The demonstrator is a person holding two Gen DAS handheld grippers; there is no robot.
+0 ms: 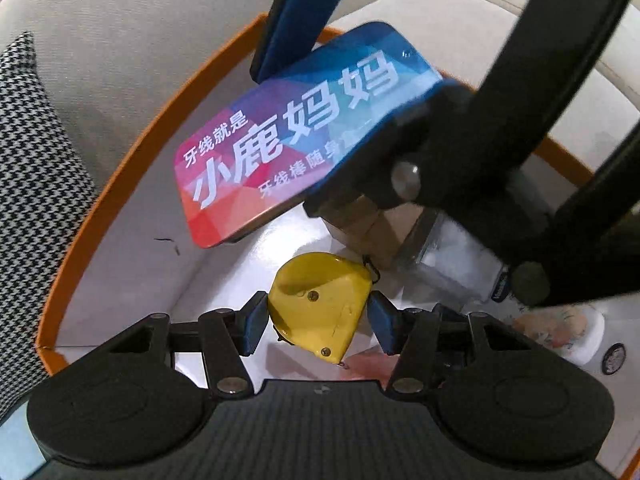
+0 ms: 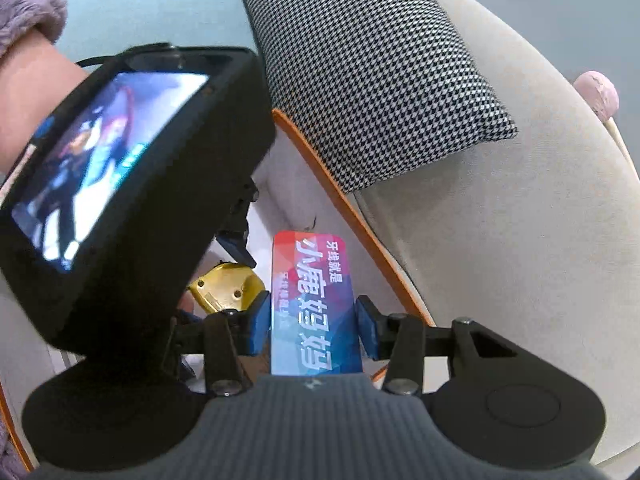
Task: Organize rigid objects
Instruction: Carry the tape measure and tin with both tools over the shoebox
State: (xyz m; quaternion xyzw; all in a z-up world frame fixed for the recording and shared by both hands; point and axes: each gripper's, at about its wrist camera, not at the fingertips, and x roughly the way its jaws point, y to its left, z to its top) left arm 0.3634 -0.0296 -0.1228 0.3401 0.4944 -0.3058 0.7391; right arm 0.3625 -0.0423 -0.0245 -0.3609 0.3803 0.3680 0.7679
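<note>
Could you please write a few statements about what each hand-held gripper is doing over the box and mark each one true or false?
1. The left hand-held gripper has its pads on either side of a yellow tape measure. True.
2. The right hand-held gripper holds nothing. False: it is clamped on a colourful floss-pick tin.
3. The tin's lid is plain white. False: it shows red, purple and blue patches with white Chinese lettering.
4. Both items are over a white box with an orange rim. True.
5. A houndstooth cushion lies beside the box. True.
6. The box holds nothing else. False: a small brown cardboard box lies inside.
</note>
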